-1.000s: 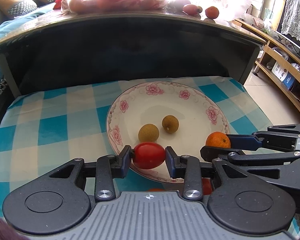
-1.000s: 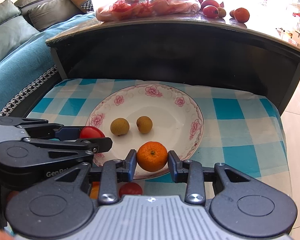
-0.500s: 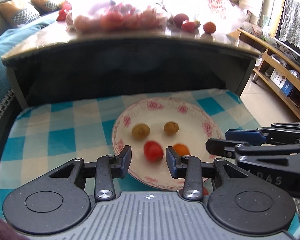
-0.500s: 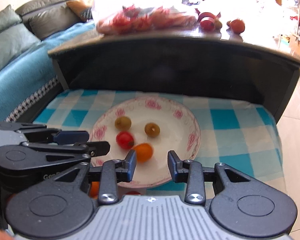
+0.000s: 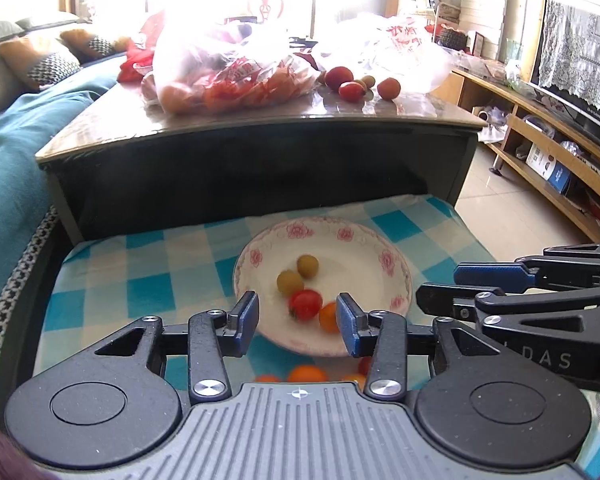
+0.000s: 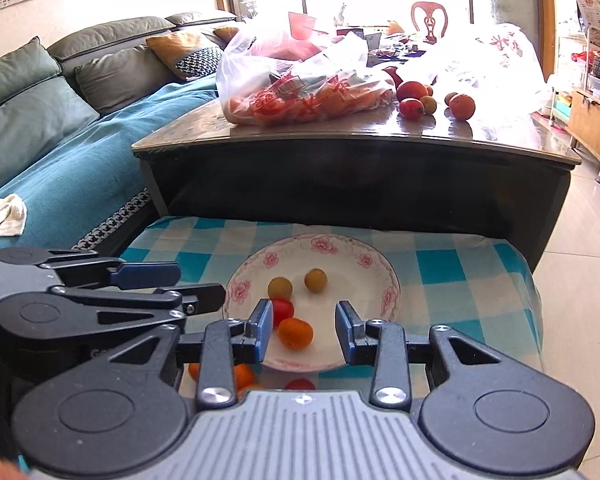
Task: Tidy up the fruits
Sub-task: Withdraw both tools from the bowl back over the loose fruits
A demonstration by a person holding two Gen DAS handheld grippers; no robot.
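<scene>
A living room is showing behind, with a sofa (image 6: 40,112) to one side and a dark table (image 6: 356,140) carrying bags of fruit (image 6: 300,96) and a few loose pieces. Below it, a checked cloth (image 6: 460,272) is holding a flowered plate (image 6: 324,245). Four fruits are lying in the plate: two small brownish ones (image 6: 315,280), a tomato (image 5: 306,304) and a small orange (image 6: 295,333). More fruit is showing on the cloth just under the jaws (image 6: 242,374), and the table's pieces are untouched, so the sorting looks partly done.

The left gripper (image 5: 298,322) is hovering with jaws spread wide, gripping nothing; the tomato and orange are sitting beyond and below the gap. The right gripper (image 6: 304,332) is likewise wide and empty, the orange lying below between its jaws, nearer the left one.
</scene>
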